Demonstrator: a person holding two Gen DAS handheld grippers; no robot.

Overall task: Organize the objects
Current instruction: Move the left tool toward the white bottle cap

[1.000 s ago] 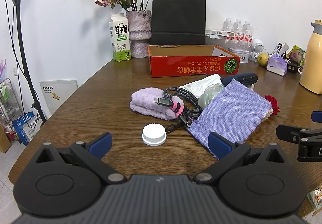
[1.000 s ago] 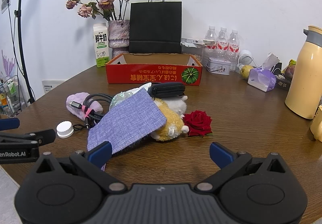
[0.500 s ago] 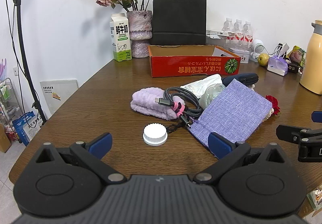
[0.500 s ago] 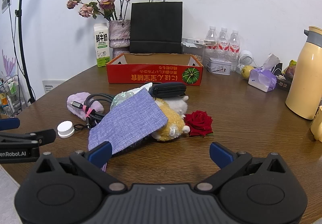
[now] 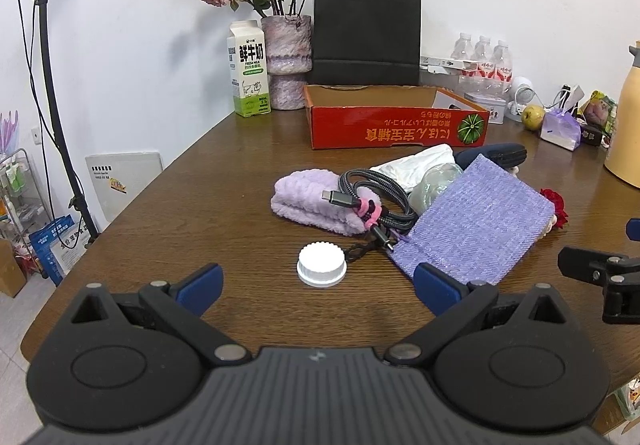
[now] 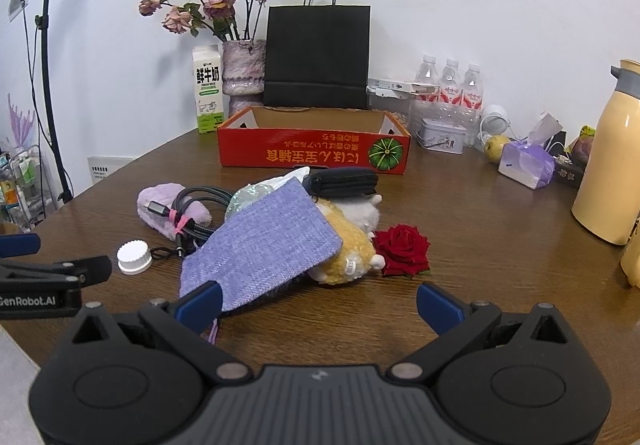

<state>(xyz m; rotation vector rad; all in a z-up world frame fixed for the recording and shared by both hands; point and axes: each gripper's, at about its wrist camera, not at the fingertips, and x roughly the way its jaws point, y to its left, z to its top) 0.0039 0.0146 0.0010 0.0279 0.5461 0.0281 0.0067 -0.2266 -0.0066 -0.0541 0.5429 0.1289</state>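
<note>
A pile lies mid-table: a white screw cap [image 5: 321,264], a fluffy lilac cloth [image 5: 308,201], a coiled black cable [image 5: 374,199] with pink ties, a woven purple pouch [image 5: 474,223], a dark zip case [image 6: 342,182], a yellow plush toy [image 6: 348,245] and a red rose [image 6: 402,249]. Behind them stands an open red cardboard box [image 5: 396,125]. My left gripper [image 5: 316,287] hovers open just short of the white cap. My right gripper [image 6: 318,305] is open near the table's front edge, its left finger overlapping the purple pouch [image 6: 260,245].
At the back stand a milk carton [image 5: 248,79], a vase of dried roses [image 5: 286,61], a black paper bag [image 5: 366,33] and water bottles [image 6: 450,91]. A cream thermos [image 6: 610,161] and a tissue pack [image 6: 526,163] sit right. A lamp stand [image 5: 60,105] rises left.
Both views have shifted very slightly; the white cap sits a touch further right in the left wrist view. Neither gripper's jaws have changed.
</note>
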